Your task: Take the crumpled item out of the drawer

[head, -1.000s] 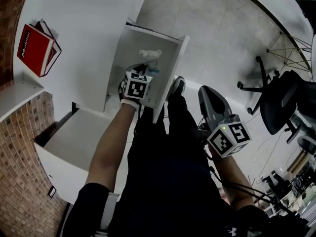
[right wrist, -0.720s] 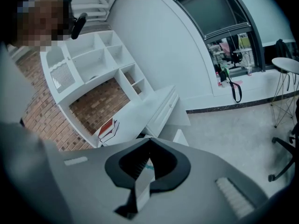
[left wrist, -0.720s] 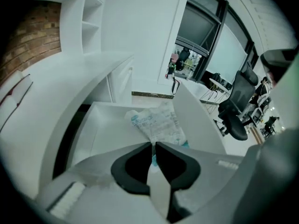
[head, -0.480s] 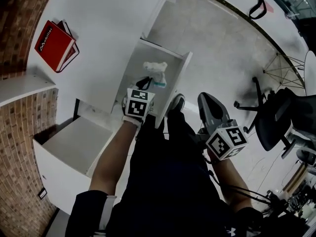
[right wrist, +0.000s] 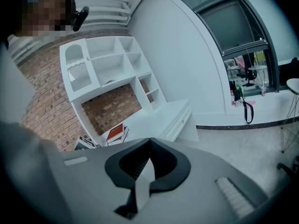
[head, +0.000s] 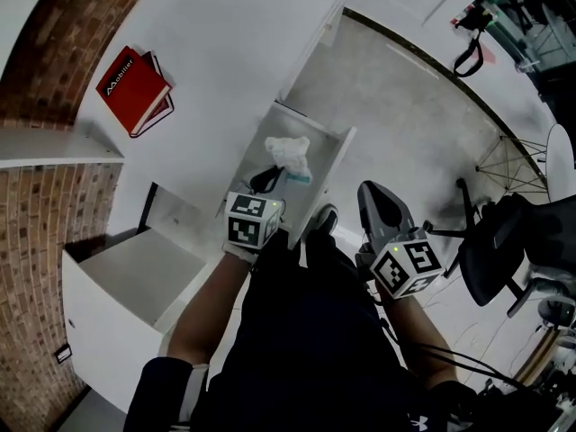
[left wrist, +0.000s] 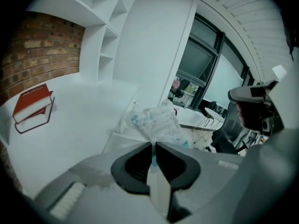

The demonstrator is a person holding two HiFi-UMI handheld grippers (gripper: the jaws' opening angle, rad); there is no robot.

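White desk (head: pixel 225 52) fills the upper left. At centre frame the left gripper (head: pixel 268 178) pinches the crumpled packet (head: pixel 288 154) by its lower edge. The packet stands straight out beyond the jaws, over the open drawer (head: pixel 335 165) (seemingly clear of it). Lower right and farther off, the right gripper (head: pixel 369 194) is clenched on nothing.

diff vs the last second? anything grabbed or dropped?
No grab or release shows. The left gripper stays shut on the crumpled packet over the open drawer, packet and gripper placed alike throughout. Mostly the head camera shifted, sliding everything in frame. The right gripper stays shut and empty; the book stays put.
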